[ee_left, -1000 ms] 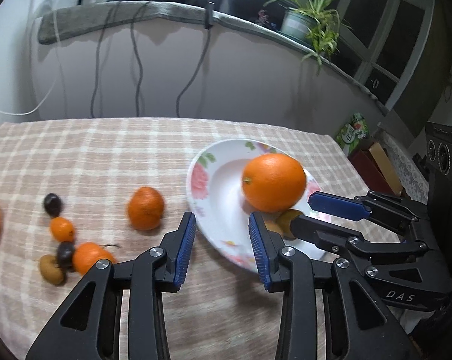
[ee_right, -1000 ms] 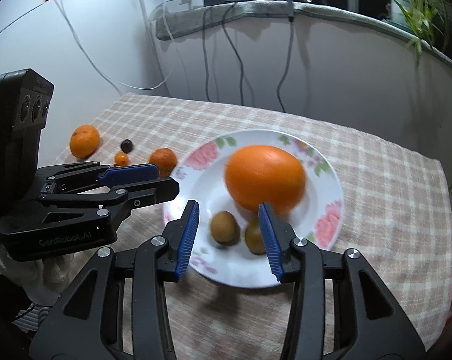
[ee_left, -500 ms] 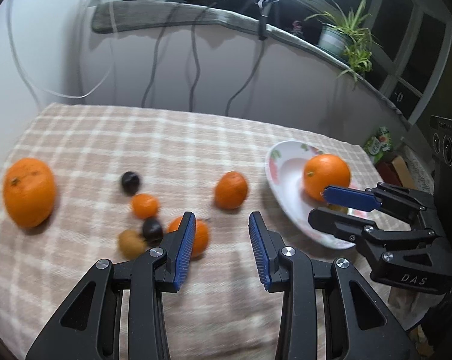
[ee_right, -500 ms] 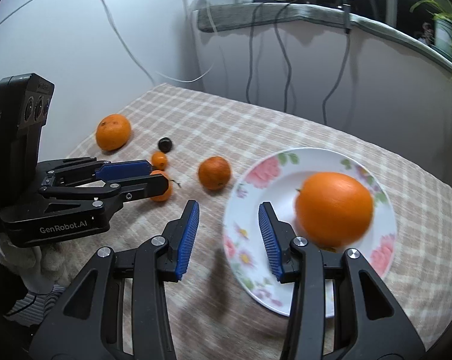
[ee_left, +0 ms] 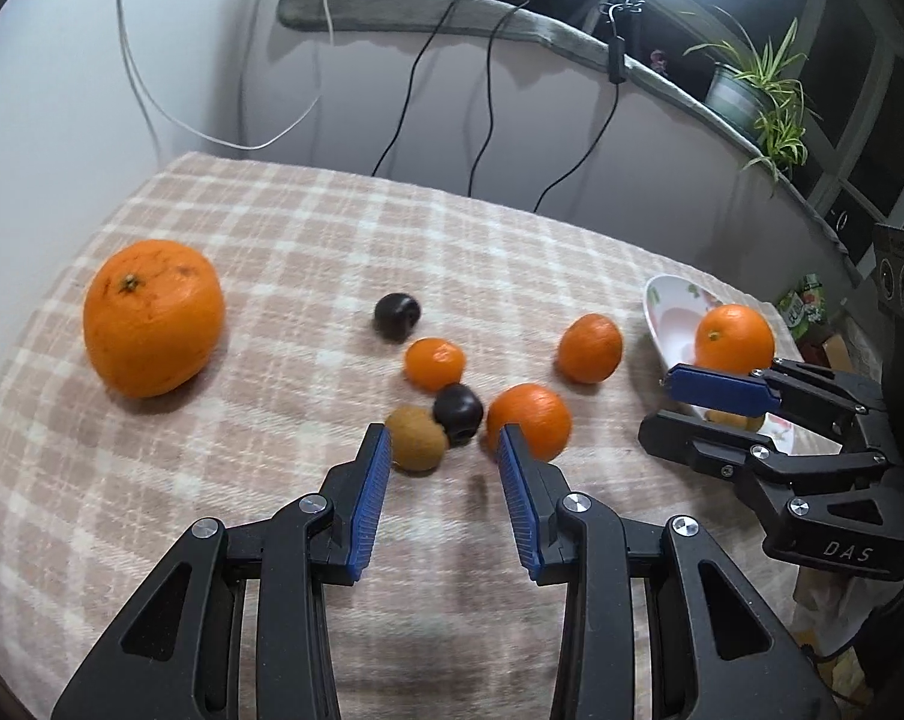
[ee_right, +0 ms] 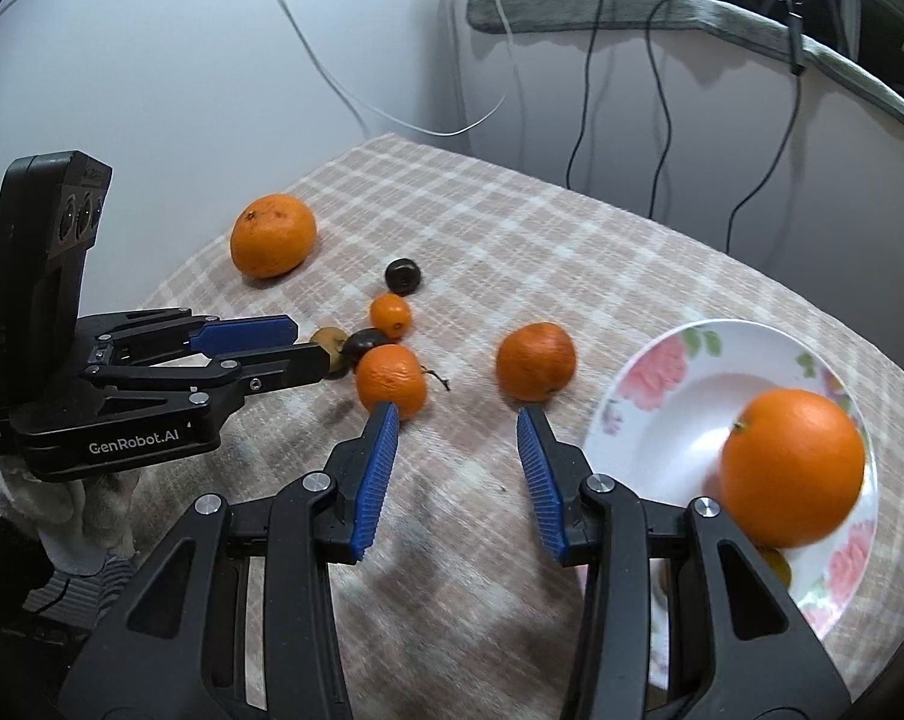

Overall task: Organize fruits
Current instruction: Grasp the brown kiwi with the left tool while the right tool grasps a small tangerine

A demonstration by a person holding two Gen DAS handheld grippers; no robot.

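Left gripper (ee_left: 443, 449) gapes wide and empty, a fuzzy brown kiwi (ee_left: 417, 438), glossy dark plum (ee_left: 458, 414) and dimpled tangerine (ee_left: 529, 420) just beyond its fingertips. Right gripper (ee_right: 457, 426), equally spread, holds nothing beside the floral plate (ee_right: 679, 360) near the tablecloth's (ee_right: 511, 228) right edge

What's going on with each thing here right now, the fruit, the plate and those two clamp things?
Left tool: open, empty, just short of the fruit cluster.
Right tool: open, empty, over the cloth.
Plate: on the cloth, holding fruit.
Orange on plate: resting in the plate.
Big orange: loose on the cloth, apart.
Brown fruit: touching the dark plum.
Far plum: alone.
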